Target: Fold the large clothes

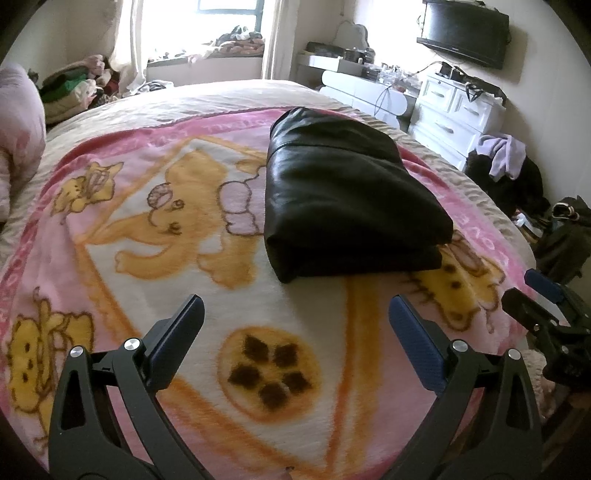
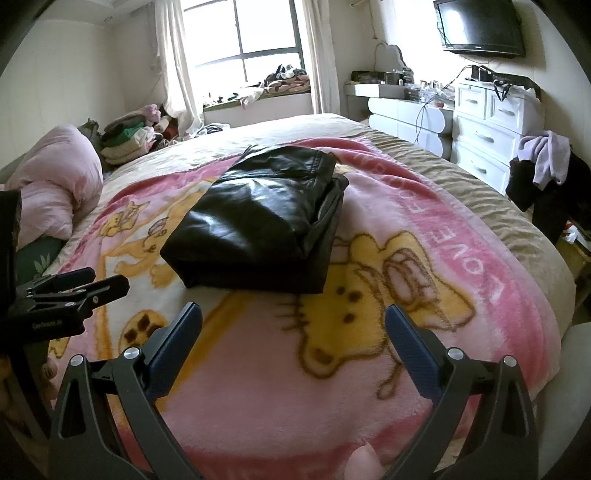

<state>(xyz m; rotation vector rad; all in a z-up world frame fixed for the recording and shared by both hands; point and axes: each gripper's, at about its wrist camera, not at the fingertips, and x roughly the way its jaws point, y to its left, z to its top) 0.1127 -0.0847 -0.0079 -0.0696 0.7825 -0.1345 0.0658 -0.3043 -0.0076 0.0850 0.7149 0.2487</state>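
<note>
Folded black leather jacket [image 1: 343, 195] is lying mid-blanket [image 1: 155, 258]; left gripper [image 1: 295, 314] and right gripper [image 2: 293, 321] are hovering near it, jaws apart, empty.

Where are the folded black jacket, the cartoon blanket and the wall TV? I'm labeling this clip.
folded black jacket [image 2: 258, 229], right wrist view, top panel.
cartoon blanket [image 2: 461, 240], right wrist view, pink border by the lettering.
wall TV [image 2: 480, 26], right wrist view, screen centre.

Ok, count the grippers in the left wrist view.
2. The left gripper is at bottom centre, open over the blanket; the right gripper is at the right edge.
</note>
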